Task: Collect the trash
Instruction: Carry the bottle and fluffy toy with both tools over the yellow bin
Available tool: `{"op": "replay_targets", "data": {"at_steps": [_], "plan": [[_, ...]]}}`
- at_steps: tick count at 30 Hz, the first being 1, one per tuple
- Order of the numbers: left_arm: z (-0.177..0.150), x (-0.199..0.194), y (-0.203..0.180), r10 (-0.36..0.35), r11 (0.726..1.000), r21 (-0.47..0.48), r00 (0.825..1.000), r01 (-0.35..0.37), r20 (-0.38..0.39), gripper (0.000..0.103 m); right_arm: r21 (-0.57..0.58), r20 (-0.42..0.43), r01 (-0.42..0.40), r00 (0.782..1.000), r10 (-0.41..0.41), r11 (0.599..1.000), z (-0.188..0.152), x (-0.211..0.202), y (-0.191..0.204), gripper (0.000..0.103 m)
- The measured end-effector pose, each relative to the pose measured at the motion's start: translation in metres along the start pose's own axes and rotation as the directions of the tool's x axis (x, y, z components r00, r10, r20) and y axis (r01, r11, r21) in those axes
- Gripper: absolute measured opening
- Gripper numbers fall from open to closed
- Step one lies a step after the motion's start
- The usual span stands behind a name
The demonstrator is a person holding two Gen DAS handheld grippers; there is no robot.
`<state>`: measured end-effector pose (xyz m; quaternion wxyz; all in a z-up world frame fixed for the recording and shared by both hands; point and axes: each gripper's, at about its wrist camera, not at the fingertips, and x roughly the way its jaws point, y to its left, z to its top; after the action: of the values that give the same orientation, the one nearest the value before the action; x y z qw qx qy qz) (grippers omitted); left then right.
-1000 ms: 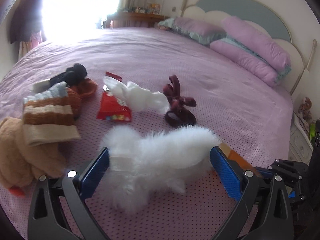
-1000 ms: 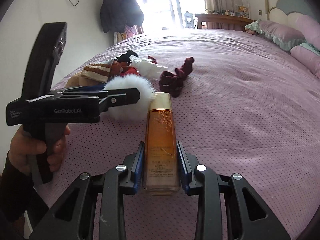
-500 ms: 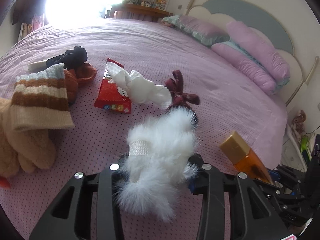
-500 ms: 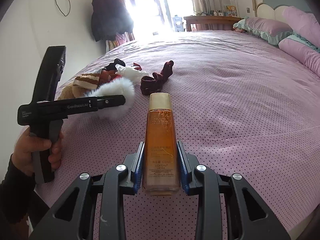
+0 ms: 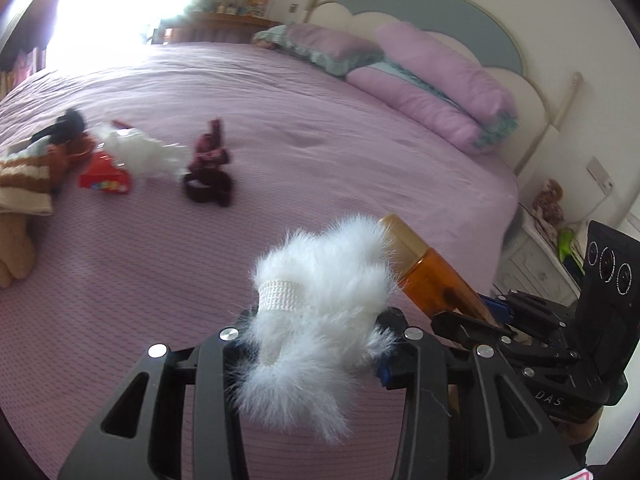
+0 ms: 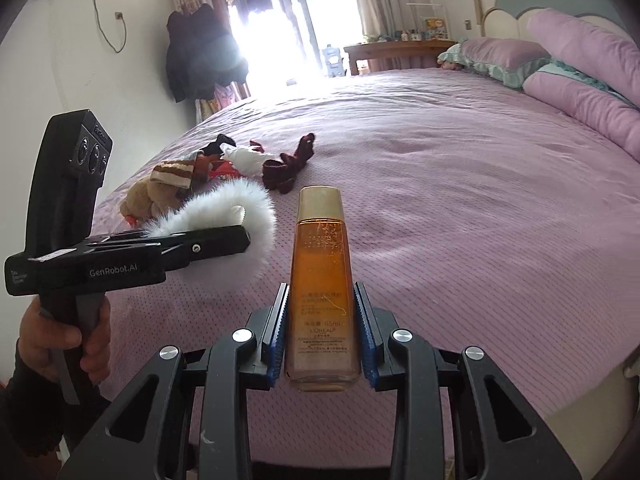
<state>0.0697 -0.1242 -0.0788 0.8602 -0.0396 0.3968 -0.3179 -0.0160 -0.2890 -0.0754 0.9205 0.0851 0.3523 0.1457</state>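
Overhead-lit purple bedspread (image 6: 460, 184); sunlit doorway (image 6: 276, 36)

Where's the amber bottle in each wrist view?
Left wrist: amber bottle at lower right, gold cap up-left, partly behind the white fur piece held in the left gripper.
Right wrist: bottle at bottom centre, clamped upright in the right gripper.
Shared landmark: the maroon sock on the bed.
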Motion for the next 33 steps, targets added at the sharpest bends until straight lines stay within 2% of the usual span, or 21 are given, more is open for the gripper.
{"op": "replay_targets", "data": {"at_steps": [7,12,18,22,25,28,30,33], "plan": [[-0.01,0.011,-0.061,-0.088,0.993,0.076,0.995,0.09,-0.037,0.04,0.061,0.06,0.079,0.995,-0.082,0.995,-0.021,-0.056,-0.029,0.03],[-0.02,0.024,-0.105,-0.137,0.98,0.134,0.988,0.146,-0.078,0.04,0.129,0.088,0.152,0.983,-0.164,0.98,-0.046,-0.097,-0.056,0.03],[-0.041,0.056,-0.16,-0.205,0.952,0.193,0.963,0.238,-0.177,0.04,0.222,0.051,0.248,0.963,-0.265,0.943,-0.089,-0.13,-0.089,0.03],[-0.061,0.085,-0.189,-0.216,0.938,0.215,0.942,0.273,-0.256,0.04,0.319,-0.024,0.293,0.953,-0.301,0.901,-0.134,-0.137,-0.115,0.03],[-0.079,0.108,-0.201,-0.212,0.933,0.217,0.925,0.288,-0.315,0.04,0.384,-0.126,0.322,0.947,-0.297,0.865,-0.176,-0.124,-0.137,0.03],[-0.096,0.128,-0.208,-0.212,0.931,0.207,0.905,0.302,-0.369,0.04,0.423,-0.243,0.341,0.935,-0.258,0.839,-0.216,-0.096,-0.151,0.03],[-0.105,0.136,-0.211,-0.199,0.931,0.212,0.898,0.298,-0.392,0.04,0.437,-0.311,0.347,0.924,-0.222,0.83,-0.238,-0.073,-0.156,0.03],[-0.113,0.144,-0.211,-0.187,0.932,0.212,0.891,0.294,-0.414,0.041,0.45,-0.365,0.339,0.914,-0.177,0.826,-0.257,-0.048,-0.16,0.03]]}}
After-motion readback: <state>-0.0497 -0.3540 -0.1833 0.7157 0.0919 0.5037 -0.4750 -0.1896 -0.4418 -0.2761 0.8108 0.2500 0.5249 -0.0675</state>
